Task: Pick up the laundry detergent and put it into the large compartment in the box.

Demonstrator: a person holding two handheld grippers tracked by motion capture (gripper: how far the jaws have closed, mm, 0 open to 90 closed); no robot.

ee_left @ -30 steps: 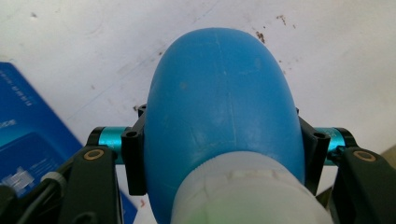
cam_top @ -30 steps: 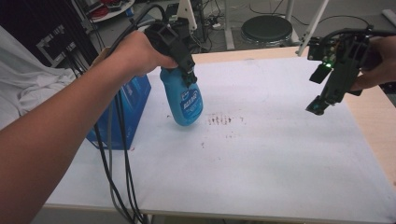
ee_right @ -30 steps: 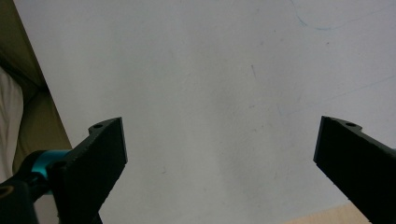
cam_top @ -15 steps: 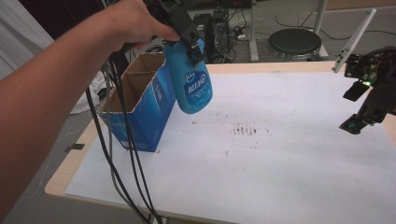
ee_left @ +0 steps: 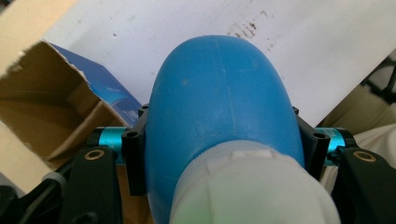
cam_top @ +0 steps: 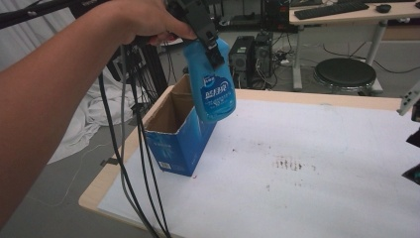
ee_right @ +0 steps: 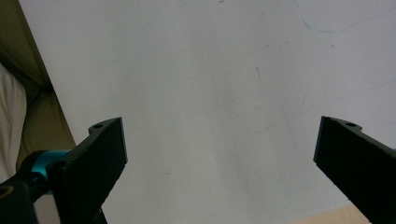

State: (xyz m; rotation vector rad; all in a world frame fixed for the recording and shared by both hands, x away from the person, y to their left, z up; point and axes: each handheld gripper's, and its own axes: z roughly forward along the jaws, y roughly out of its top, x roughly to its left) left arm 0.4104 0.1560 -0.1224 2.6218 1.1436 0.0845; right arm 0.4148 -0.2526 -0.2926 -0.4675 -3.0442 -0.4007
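One white-covered desk (cam_top: 307,198) carries the scene, its sheet marked by a patch of small dark stains (cam_top: 289,163). At its left corner stands an open blue cardboard box (cam_top: 181,134), flaps up and mouth clear, probably so that something can be lowered in. Held in the air just beside and above that mouth, the blue spray bottle (cam_top: 214,84) hangs from the left claw (cam_top: 205,32), which is clenched on its shoulder below the white cap. The right claw (ee_right: 219,154) is released, jaws wide, hovering over bare sheet at the desk's right side.
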